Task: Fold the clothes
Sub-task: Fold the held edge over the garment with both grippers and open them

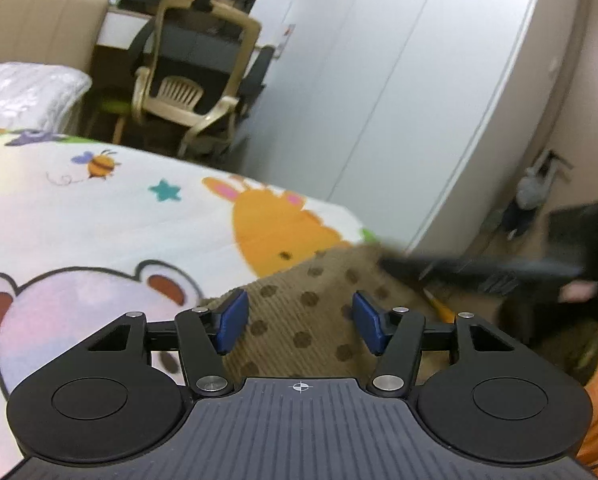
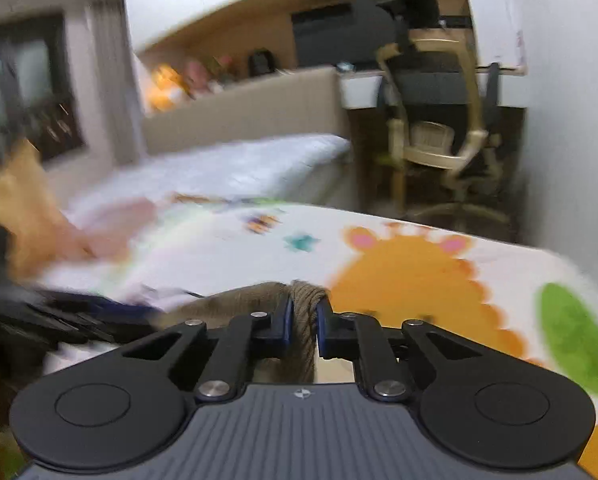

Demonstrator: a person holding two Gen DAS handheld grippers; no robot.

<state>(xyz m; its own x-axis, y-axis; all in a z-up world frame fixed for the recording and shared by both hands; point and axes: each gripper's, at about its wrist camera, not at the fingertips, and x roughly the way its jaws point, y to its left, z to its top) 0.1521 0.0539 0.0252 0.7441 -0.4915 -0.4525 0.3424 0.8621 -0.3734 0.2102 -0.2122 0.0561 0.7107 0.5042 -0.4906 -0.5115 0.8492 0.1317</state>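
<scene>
Two grippers, one garment [image 1: 299, 320]: right gripper [image 2: 303, 320] is pinched on its rolled edge at frame centre; left gripper [image 1: 299, 322] gapes half-open over the dotted cloth, gripping nothing. Fabric runs lower-right in the left view, so the left gripper is nearer the loose part

txt: none legible | labels/brands: none | shelf items: too blurred

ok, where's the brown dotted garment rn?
Brown dotted garment lies on the cartoon bedsheet between the left tongs' open jaws; right tongs pinch its edge.
</scene>
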